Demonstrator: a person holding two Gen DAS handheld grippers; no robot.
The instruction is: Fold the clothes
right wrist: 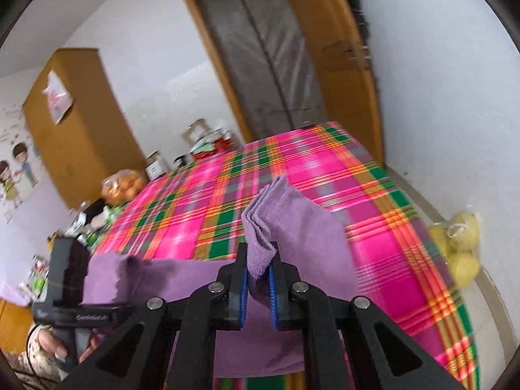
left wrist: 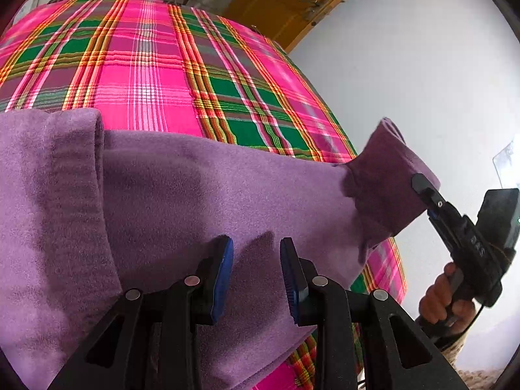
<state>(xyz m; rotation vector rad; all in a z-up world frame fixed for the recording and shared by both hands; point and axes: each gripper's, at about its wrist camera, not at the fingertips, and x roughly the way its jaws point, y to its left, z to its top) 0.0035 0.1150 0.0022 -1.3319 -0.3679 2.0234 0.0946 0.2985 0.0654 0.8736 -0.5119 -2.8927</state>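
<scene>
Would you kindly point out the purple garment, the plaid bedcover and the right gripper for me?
purple garment point(left wrist: 182, 195): left wrist view, on the flat body of the fabric.
plaid bedcover point(left wrist: 146, 74): left wrist view, on a bare pink square.
right gripper point(right wrist: 258, 269): right wrist view, between the fingertips, which pinch a fold of the garment.

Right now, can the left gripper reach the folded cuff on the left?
Probably yes. The left gripper is open above the sweater, and nothing lies between it and the cuff.
</scene>
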